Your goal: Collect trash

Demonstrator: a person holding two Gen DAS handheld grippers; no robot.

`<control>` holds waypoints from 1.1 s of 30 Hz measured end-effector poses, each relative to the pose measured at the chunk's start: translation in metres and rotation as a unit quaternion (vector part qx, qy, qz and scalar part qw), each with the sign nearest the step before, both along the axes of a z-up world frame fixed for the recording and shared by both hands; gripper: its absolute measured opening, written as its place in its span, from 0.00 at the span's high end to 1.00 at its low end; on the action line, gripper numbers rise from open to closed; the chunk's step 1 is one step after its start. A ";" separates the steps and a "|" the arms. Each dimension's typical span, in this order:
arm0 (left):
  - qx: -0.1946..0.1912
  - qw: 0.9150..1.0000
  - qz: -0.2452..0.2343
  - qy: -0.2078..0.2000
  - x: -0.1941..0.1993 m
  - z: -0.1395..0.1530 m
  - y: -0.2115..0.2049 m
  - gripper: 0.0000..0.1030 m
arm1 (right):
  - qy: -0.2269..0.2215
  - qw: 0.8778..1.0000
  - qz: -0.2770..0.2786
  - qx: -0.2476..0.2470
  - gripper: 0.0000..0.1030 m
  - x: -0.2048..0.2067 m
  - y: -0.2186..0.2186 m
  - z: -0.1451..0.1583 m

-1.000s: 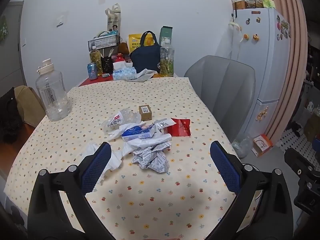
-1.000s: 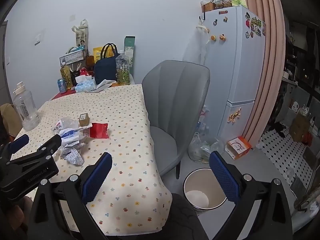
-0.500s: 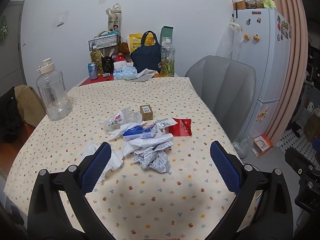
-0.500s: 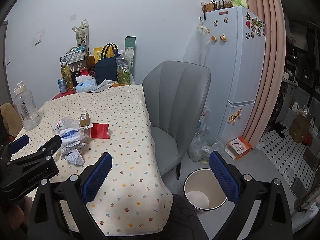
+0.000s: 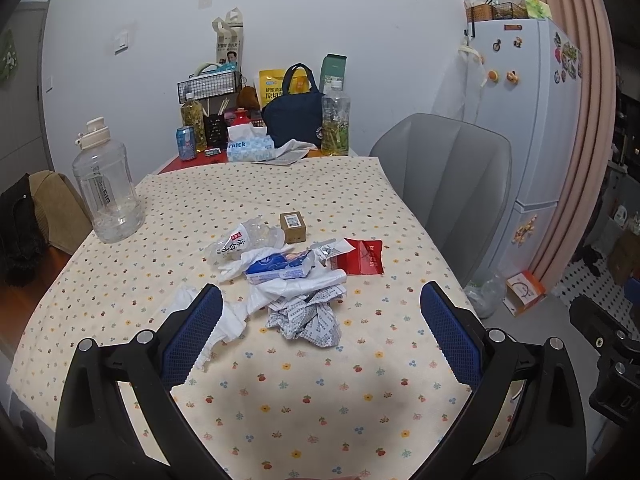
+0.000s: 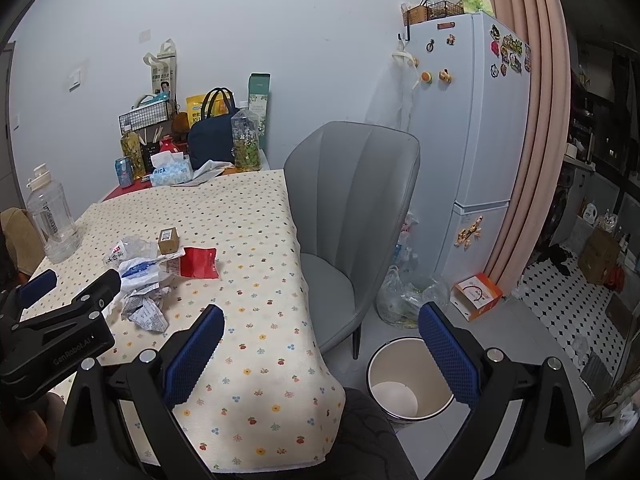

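A heap of trash lies mid-table: crumpled printed paper [image 5: 306,316], white tissues [image 5: 224,316], a blue-and-white packet [image 5: 280,268], a crushed clear bottle [image 5: 244,240], a red wrapper [image 5: 362,257] and a small brown box [image 5: 293,226]. My left gripper [image 5: 320,336] hovers open just short of the crumpled paper, holding nothing. My right gripper [image 6: 320,350] is open and holds nothing at the table's near right corner, with the white trash bin [image 6: 404,384] on the floor below it. The same trash heap [image 6: 148,276] shows at left in the right wrist view.
A grey chair [image 6: 356,216] stands at the table's right side, next to a fridge [image 6: 476,128]. A large water jug [image 5: 106,188] stands on the table's left. Bottles, a navy bag [image 5: 294,116] and a tissue box crowd the far end. A plastic bag [image 6: 404,296] lies by the bin.
Both grippers have drifted slightly forward over the table; the heap sits a touch nearer in the left wrist view. Nothing was grasped or moved.
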State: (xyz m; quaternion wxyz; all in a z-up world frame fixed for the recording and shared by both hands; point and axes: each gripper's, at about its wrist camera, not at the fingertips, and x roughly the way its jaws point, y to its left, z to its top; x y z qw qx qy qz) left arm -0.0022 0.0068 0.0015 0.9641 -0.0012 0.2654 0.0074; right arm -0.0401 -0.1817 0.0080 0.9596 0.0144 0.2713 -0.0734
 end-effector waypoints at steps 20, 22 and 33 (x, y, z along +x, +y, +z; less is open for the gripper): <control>-0.005 1.000 0.004 0.002 0.001 -0.003 0.004 0.05 | 0.001 1.000 0.002 0.000 0.07 0.001 0.001 -0.003; -0.005 1.000 0.004 0.002 0.001 -0.003 0.004 0.05 | 0.001 1.000 0.001 0.000 0.07 0.001 0.001 -0.003; -0.006 1.000 0.005 0.003 0.000 -0.003 0.005 0.05 | 0.001 1.000 0.001 0.001 0.07 -0.001 0.001 -0.002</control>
